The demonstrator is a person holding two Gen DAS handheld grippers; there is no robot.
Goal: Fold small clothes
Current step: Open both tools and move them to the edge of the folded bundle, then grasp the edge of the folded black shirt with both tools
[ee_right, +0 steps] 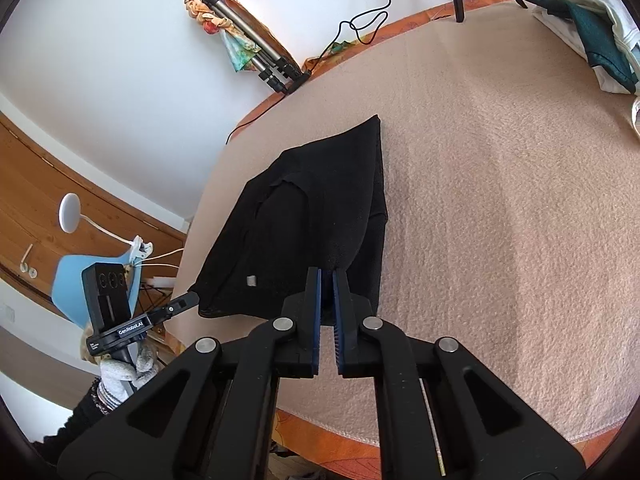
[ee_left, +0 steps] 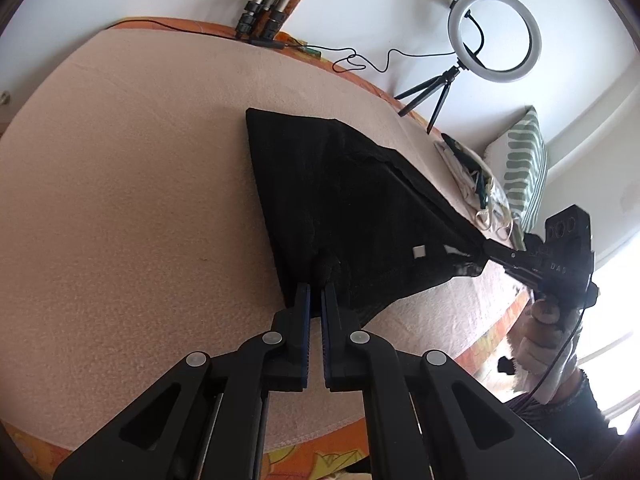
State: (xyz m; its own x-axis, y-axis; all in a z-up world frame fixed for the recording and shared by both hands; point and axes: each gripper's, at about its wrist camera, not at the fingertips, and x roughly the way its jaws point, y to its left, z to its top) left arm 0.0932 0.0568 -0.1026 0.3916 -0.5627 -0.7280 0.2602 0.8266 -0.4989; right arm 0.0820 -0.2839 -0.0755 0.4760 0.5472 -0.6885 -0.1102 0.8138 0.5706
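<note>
Black garment held taut by both near corners.

The left hand-held gripper (ee_left: pixel 317 286) and right hand-held gripper (ee_right: pixel 327 274) each pinch a near corner of the black garment (ee_left: pixel 340 200); it stretches away from them toward its far edge on the pink blanket (ee_left: pixel 120 200), equally near both.

Right tongs (ee_right: pixel 327 276) pinching black garment (ee_right: pixel 316 216), left tongs (ee_right: pixel 192 300) gripping its corner, beige blanket (ee_right: pixel 500 200)

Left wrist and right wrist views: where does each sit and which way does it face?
Left wrist: on the left tool, looking along it at the black garment; right tool and gloved hand at right.
Right wrist: on the right tool, same garment; left tool at left.
Shared: garment, beige blanket, tripod.
</note>
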